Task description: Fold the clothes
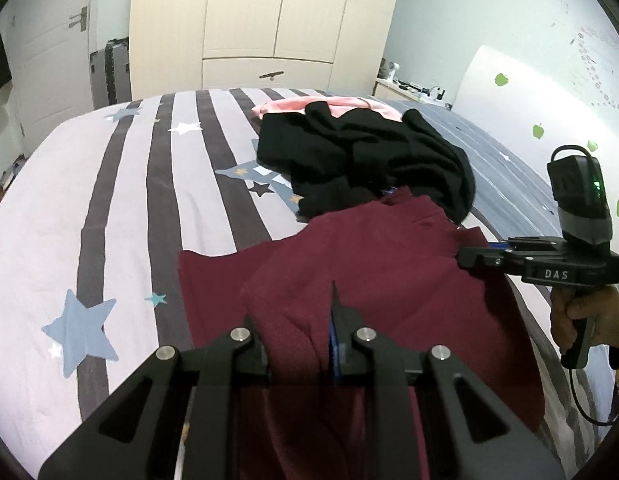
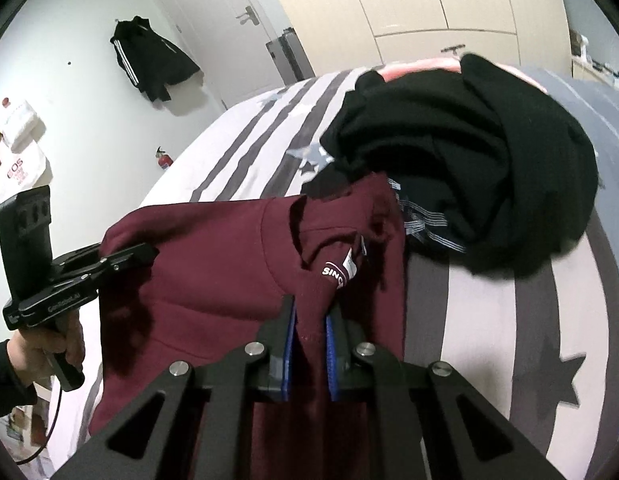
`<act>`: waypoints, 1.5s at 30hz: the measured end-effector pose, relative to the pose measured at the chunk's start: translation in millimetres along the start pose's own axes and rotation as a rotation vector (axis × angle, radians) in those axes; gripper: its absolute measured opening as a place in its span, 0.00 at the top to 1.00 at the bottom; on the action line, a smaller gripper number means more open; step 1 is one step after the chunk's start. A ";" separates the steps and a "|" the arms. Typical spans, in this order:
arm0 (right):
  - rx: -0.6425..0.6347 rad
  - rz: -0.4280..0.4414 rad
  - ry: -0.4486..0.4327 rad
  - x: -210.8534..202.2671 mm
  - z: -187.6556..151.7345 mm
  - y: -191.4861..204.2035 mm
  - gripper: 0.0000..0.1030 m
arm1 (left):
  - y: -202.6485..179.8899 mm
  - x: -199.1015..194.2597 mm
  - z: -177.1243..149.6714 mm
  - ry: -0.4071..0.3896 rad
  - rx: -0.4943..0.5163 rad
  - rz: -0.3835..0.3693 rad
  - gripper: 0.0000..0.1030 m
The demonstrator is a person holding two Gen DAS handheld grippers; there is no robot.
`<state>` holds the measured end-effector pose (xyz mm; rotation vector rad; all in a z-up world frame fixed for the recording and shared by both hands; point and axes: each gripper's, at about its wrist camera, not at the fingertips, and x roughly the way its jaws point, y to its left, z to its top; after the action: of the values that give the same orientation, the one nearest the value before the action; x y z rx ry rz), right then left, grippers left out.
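Note:
A maroon sweatshirt (image 1: pixel 369 272) hangs lifted off the striped bed (image 1: pixel 109 200), held up at its top edge between both grippers. My left gripper (image 1: pixel 297 320) is shut on a bunched fold of it. My right gripper (image 2: pixel 309 320) pinches the fabric near the collar between its blue pads (image 2: pixel 290 336), just under a white label (image 2: pixel 341 268). Each view shows the other tool: the right gripper (image 1: pixel 467 256) clamps the sweatshirt's far edge, and the left gripper (image 2: pixel 145 252) clamps the sweatshirt (image 2: pixel 213 272) at its other shoulder.
A heap of black clothes (image 1: pixel 369 152) lies behind the sweatshirt, over a pink garment (image 1: pixel 293 105). A cream wardrobe (image 1: pixel 269 20) stands beyond the bed's foot and a white headboard (image 1: pixel 529 100) is at the right. A black jacket (image 2: pixel 149 56) hangs on the wall.

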<state>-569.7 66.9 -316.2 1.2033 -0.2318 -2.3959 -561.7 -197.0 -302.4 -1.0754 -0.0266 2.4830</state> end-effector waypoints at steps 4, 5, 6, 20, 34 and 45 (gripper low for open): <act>0.003 -0.054 0.120 38.5 -6.8 -13.1 0.86 | 14.2 45.7 -15.0 0.145 -0.038 0.062 0.76; 0.001 -0.080 0.158 47.2 -10.5 -16.0 0.81 | 17.0 57.9 -19.7 0.196 -0.040 0.096 0.68; 0.001 -0.091 0.167 48.9 -12.0 -17.6 0.80 | 21.5 61.9 -20.4 0.218 -0.071 0.110 0.65; -0.085 -0.066 -0.023 -21.1 -40.9 26.6 0.79 | -15.7 -15.6 -35.9 0.085 -0.076 0.193 0.61; 0.082 -0.196 -0.004 10.1 -58.1 -13.6 0.80 | 20.9 3.5 -58.5 0.114 -0.194 0.293 0.80; -0.033 -0.189 -0.026 -39.5 -92.4 39.3 0.70 | -48.0 -58.3 -105.3 0.135 -0.169 0.227 0.79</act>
<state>-463.5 54.8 -330.4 1.2286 -0.0893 -2.5669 -434.5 -192.3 -326.8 -1.3837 -0.0792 2.6393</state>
